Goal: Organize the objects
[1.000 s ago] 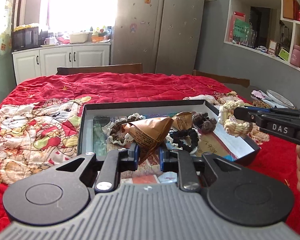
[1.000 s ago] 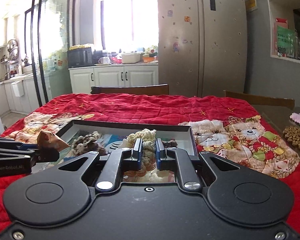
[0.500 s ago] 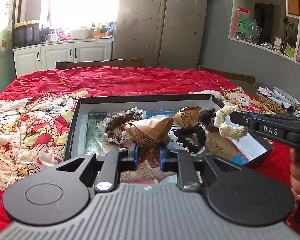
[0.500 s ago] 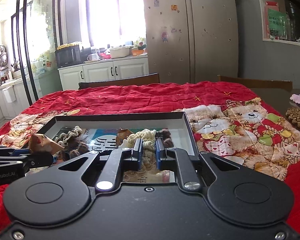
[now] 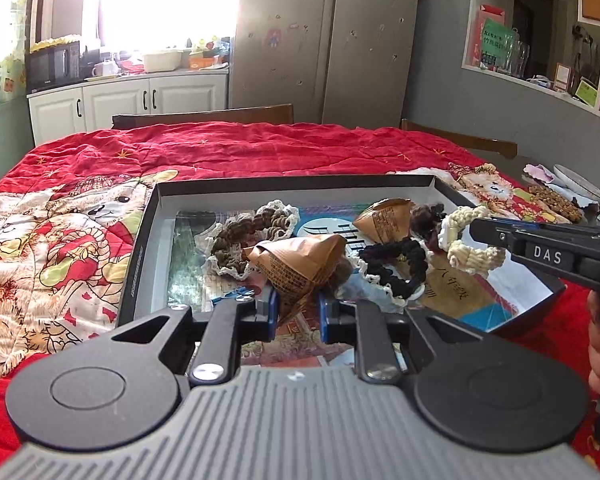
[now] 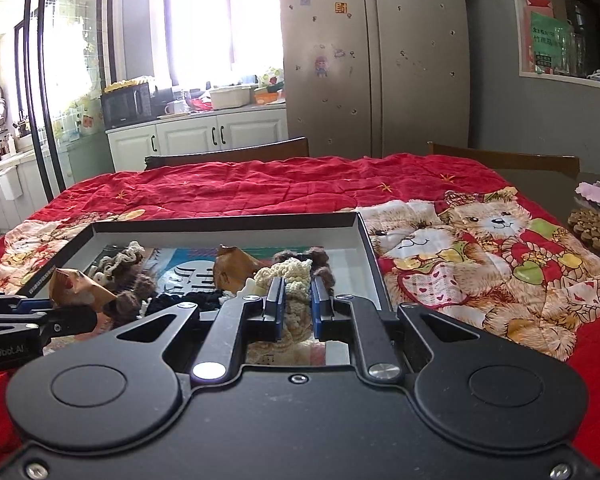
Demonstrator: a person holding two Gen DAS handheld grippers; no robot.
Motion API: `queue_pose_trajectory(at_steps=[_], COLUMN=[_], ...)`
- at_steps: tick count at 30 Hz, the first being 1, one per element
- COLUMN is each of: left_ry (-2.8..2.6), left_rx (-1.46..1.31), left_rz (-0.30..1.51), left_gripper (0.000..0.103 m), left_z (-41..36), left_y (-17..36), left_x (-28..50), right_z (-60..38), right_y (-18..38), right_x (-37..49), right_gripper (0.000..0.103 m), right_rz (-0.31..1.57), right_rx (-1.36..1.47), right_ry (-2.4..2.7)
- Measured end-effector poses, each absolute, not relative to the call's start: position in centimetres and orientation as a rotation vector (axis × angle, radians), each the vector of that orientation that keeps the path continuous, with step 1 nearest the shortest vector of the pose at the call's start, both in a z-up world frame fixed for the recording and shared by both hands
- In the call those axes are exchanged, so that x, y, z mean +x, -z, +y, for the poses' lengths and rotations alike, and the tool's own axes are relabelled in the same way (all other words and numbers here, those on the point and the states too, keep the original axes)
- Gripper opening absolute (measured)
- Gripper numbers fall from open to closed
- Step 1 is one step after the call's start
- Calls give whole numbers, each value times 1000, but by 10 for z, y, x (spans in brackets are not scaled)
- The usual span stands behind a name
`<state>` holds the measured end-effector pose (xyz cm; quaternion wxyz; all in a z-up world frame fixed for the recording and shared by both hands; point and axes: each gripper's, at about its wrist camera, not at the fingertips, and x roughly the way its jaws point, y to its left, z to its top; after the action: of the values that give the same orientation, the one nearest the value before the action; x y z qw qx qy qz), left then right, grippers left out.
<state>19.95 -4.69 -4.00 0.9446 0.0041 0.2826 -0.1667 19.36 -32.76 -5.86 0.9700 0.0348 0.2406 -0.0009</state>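
Left gripper (image 5: 297,309): jaws clamped on the brown paper packet (image 5: 300,262), held just above the near part of the black tray (image 5: 138,256). Grip unchanged from half a second ago.

Right gripper (image 6: 298,305): jaws closed on the cream crochet scrunchie (image 6: 288,276), over the tray's right half; same hold as before. Whether the scrunchie touches the tray floor is unclear from here.

Both views sit slightly nearer the tray than a second ago; its far wall appears higher in frame.

In the tray, from the left view: black scrunchie (image 5: 396,266) just right of the held packet, brown lace-edged scrunchie (image 5: 248,240) to its left, second brown packet (image 5: 388,216) farther back.

Tray rests on the red bear-print quilt (image 5: 60,240).
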Motion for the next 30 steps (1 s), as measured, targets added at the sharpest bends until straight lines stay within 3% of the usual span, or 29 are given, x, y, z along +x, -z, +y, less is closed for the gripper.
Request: queue_pose_trajectory(at_steps=[30], left_ry=[326], left_rx=[43], left_rz=[606], left_gripper=[22], left_z=[-51], left_y=[55], left_x=[210], right_z=[-323], right_y=[75], right_x=[206], right_gripper=[13], right_rz=[552], right_rx=[45], right_ry=[-8])
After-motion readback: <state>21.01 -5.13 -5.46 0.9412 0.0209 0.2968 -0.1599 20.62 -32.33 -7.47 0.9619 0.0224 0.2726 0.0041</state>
